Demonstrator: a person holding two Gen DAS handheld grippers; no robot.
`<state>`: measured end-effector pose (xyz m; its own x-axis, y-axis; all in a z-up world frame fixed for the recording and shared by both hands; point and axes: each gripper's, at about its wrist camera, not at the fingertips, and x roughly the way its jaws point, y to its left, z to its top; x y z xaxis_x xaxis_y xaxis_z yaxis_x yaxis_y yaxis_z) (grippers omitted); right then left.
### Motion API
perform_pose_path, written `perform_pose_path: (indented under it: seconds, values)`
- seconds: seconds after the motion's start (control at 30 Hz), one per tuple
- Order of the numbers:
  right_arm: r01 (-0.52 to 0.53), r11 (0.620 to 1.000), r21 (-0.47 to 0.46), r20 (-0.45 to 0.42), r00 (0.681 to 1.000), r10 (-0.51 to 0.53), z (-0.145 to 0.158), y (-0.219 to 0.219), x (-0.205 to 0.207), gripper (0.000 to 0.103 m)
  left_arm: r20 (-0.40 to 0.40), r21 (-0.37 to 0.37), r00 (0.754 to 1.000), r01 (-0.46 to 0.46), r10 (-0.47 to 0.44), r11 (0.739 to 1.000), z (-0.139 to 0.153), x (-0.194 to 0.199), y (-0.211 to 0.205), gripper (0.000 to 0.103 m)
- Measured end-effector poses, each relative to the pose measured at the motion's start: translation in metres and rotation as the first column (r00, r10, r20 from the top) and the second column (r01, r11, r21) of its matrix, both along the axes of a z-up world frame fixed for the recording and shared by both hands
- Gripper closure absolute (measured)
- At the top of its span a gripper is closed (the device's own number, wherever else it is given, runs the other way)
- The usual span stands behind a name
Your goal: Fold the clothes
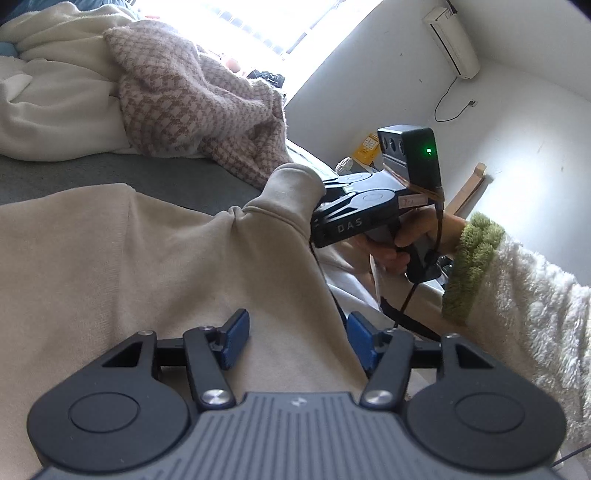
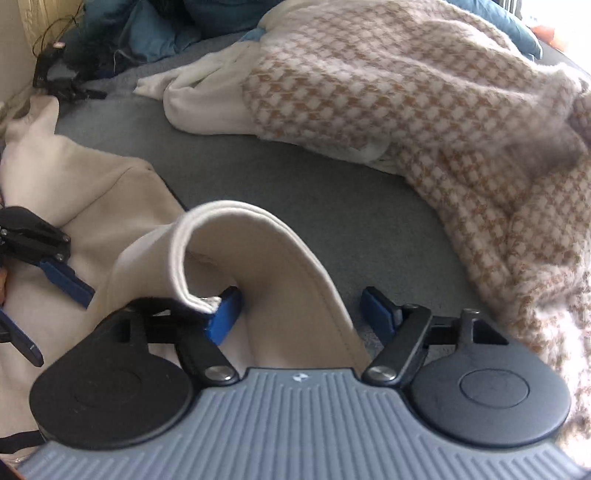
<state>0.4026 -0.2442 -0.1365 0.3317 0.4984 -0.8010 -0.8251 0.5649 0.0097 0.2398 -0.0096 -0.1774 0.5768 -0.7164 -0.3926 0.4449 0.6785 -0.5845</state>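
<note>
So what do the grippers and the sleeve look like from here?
Both grippers, left gripper and right gripper, have black linkage arms, blue pads and ribbed grey bodies. The right one bears "DAS" lettering, a black camera module with a green light and a black cable. The sleeve is fluffy white, green-cuffed.

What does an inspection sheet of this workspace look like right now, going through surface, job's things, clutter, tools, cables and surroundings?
Surface: grey bed cover, bare in the middle.
Job's things: beige garment spread out; its cuff curls up between the right tool's pads.
Clutter: houndstooth knit over a white garment; blue fabric behind.
Tools: left tool open over the beige garment; right tool open, cuff loose between its pads.
Cables: black cable hanging from the right tool's handle; wall cord.
Surroundings: white wall, air conditioner, bright window.
</note>
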Motion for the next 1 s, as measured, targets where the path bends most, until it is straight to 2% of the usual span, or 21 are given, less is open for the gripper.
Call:
perform_pose_path:
  seconds: [0.07,0.2,0.27,0.33,0.43,0.47,0.5,0.6,0.7,0.77,0.9,0.97,1.0]
  values:
    - [0.01,1.0,0.008,0.028,1.0,-0.01,0.004,-0.005,0.001,0.022,0.001,0.0,1.0,0.001,-0.001,1.0,0.0,0.0,0.0,0.043]
    - [0.005,1.0,-0.013,-0.012,1.0,-0.005,-0.004,-0.003,0.003,0.019,0.001,0.001,1.0,0.002,-0.002,1.0,0.001,0.001,0.001,0.042]
    - [-0.011,1.0,-0.021,-0.006,1.0,0.011,-0.006,0.002,-0.001,0.02,-0.001,-0.005,1.0,0.002,-0.002,1.0,0.001,0.001,0.002,0.042]
    - [-0.018,0.999,-0.048,0.033,0.999,0.019,-0.004,0.008,-0.011,0.032,-0.003,-0.008,1.0,0.002,-0.002,1.0,0.0,0.002,0.002,0.042]
    - [-0.025,0.991,-0.128,0.149,0.988,0.044,-0.003,0.023,-0.04,0.068,-0.002,-0.007,1.0,0.002,-0.002,1.0,0.0,0.002,0.001,0.042]
    - [-0.031,0.986,-0.165,0.194,0.979,0.064,-0.003,0.029,-0.052,0.083,-0.002,-0.006,1.0,0.002,-0.002,1.0,-0.001,0.002,0.001,0.042]
    - [-0.042,0.976,-0.213,0.245,0.965,0.095,-0.004,0.036,-0.064,0.092,-0.002,-0.007,1.0,0.002,-0.002,1.0,-0.001,0.003,0.001,0.042]
    - [-0.057,0.924,-0.379,0.398,0.891,0.218,-0.013,0.053,-0.095,0.096,-0.001,-0.005,1.0,0.001,-0.001,1.0,-0.001,0.003,0.0,0.042]
    - [-0.025,0.89,-0.456,0.499,0.821,0.278,-0.013,0.058,-0.103,0.097,0.002,-0.002,1.0,-0.001,0.001,1.0,-0.001,0.003,0.001,0.042]
    - [-0.024,0.874,-0.485,0.526,0.791,0.314,-0.014,0.058,-0.103,0.097,0.003,-0.001,1.0,-0.001,0.001,1.0,-0.001,0.003,0.001,0.042]
    - [-0.033,0.863,-0.503,0.538,0.77,0.343,-0.019,0.058,-0.095,0.096,0.006,0.008,1.0,-0.001,0.001,1.0,-0.001,0.002,0.0,0.042]
    - [-0.017,0.864,-0.503,0.537,0.777,0.327,-0.029,0.057,-0.086,0.094,0.006,0.011,1.0,-0.001,0.001,1.0,-0.001,0.002,-0.001,0.042]
    - [-0.011,0.872,-0.489,0.527,0.793,0.305,-0.033,0.055,-0.081,0.093,0.006,0.012,1.0,-0.001,0.001,1.0,-0.001,0.002,-0.001,0.042]
